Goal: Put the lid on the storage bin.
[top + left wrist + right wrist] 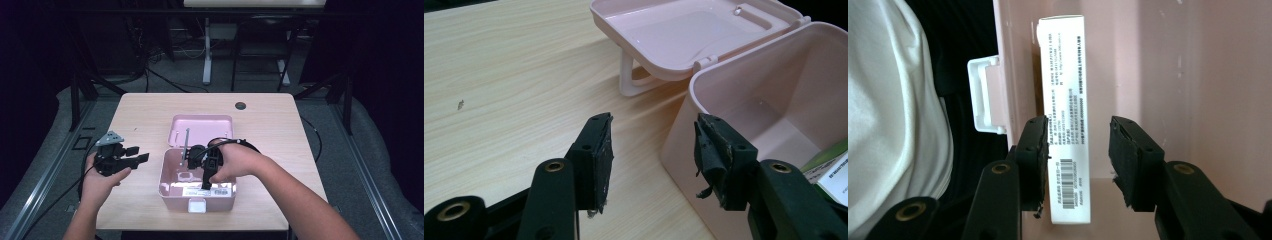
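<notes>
Black jaws of the right gripper [1075, 165] stand parted around a white carton [1068, 115] inside the pink box [1168, 60]; one pad seems to touch it, the other is clear. Left gripper [651, 150] gapes empty beside that box.

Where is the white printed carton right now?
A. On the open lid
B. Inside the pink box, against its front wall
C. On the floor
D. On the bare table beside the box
B: the white carton stands inside the pink box, against the latch-side wall.

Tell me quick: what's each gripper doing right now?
Left gripper: open, empty, beside the pink box.
Right gripper: open, jaws astride the white carton, not pressing it.
</notes>
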{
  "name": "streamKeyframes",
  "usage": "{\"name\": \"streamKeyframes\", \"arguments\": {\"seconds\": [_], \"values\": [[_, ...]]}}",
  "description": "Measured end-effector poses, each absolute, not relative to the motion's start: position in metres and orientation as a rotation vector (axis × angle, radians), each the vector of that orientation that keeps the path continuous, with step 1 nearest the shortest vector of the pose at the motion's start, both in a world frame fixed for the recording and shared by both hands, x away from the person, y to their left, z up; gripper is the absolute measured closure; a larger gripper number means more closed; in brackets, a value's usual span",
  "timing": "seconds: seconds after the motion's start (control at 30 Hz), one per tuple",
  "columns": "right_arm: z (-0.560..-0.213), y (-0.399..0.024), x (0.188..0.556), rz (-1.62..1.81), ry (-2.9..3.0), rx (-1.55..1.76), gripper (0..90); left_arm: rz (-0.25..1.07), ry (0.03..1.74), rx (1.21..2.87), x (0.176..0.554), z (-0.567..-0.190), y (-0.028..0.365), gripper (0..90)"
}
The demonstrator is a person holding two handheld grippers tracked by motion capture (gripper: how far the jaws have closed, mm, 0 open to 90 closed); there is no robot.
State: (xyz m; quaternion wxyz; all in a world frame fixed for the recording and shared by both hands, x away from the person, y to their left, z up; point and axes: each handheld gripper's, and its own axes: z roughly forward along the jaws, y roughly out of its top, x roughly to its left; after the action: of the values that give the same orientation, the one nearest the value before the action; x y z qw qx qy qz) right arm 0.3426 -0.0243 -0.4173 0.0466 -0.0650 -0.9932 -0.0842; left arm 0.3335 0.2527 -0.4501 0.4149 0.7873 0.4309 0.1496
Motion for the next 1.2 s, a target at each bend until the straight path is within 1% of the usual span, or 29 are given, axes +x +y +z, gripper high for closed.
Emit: {"name": "streamKeyframes", "arguments": {"seconds": [0.57, 0.93, 1.2], "values": [[-0.391, -0.054, 0.350, -0.363, -3.095, -0.344, 54.4, 0.389, 1.060, 1.968, 0.331, -0.448, 0.251, 50.3], [-0.386, -0.078, 0.367, -0.420, -3.120, -0.514, 48.8, 0.396, 1.027, 1.949, 0.328, -0.446, 0.248, 50.3], [-0.388, -0.095, 0.376, -0.551, -3.115, -0.636, 48.4, 0.372, 1.004, 1.949, 0.329, -0.447, 0.245, 50.6]]}}
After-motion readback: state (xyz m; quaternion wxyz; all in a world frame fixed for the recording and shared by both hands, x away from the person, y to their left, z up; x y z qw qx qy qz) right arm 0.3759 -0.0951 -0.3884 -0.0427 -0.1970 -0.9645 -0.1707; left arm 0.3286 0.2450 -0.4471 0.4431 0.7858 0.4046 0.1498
